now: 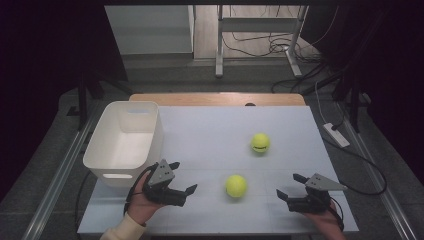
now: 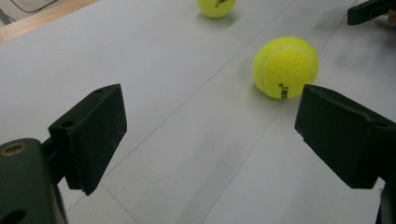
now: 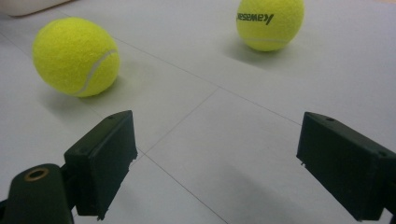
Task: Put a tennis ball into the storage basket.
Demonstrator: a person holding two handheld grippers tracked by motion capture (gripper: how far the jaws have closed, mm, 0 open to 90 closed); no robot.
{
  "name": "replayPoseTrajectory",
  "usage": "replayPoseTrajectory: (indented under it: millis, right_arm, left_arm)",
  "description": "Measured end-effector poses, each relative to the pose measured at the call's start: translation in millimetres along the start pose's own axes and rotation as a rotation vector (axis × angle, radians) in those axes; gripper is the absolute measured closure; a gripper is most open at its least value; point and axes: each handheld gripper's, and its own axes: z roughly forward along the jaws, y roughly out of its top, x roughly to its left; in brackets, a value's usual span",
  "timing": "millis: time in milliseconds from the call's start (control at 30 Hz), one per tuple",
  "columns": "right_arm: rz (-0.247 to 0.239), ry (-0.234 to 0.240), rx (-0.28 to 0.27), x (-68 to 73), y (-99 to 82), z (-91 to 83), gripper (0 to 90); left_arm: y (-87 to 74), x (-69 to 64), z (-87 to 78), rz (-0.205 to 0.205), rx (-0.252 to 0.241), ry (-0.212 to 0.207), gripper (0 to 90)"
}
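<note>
Two tennis balls lie loose on the white table (image 1: 210,125), and a white bin (image 1: 125,140) stands open at the table's left edge, empty as far as the high view shows. That layout suggests the work in hand: balls go into the bin, one at a time.

The near ball (image 1: 236,185) sits between the two hands, closer to the left tool (image 1: 181,177) than the far ball (image 1: 260,143), which rests further up the table and a little to the right. In the left gripper view the near ball (image 2: 285,67) lies just ahead of the spread jaws and off to their right, not yet between them; the far ball (image 2: 215,7) shows at the top edge. The left tool is wide apart and holds nothing, and it points toward the near ball, so it looks set for a reach. It is also the tool next to the bin, which makes it the natural one for the carry.

The right tool (image 1: 291,186) hangs low over the table at the lower right, jaws likewise spread and empty. Its own view shows the near ball (image 3: 75,56) at the upper left and the far ball (image 3: 270,22) ahead, both well apart from the jaws. It seems to wait, or to be placed for the far ball.
</note>
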Motion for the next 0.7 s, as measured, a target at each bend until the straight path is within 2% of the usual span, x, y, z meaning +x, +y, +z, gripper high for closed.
replayPoseTrajectory:
  millis: [367, 700]
  right_arm:
    - [-0.004, -0.001, 0.004, -0.6, -0.2, 0.3, 11.7]
    - [-0.005, -0.002, 0.007, 0.1, -0.2, 0.9, 11.7]
  left_arm:
    - [7.4, -0.1, 7.4, 0.014, 0.019, -0.013, 10.2]
    - [16.0, -2.2, 11.0, 0.016, 0.014, -0.033, 10.1]
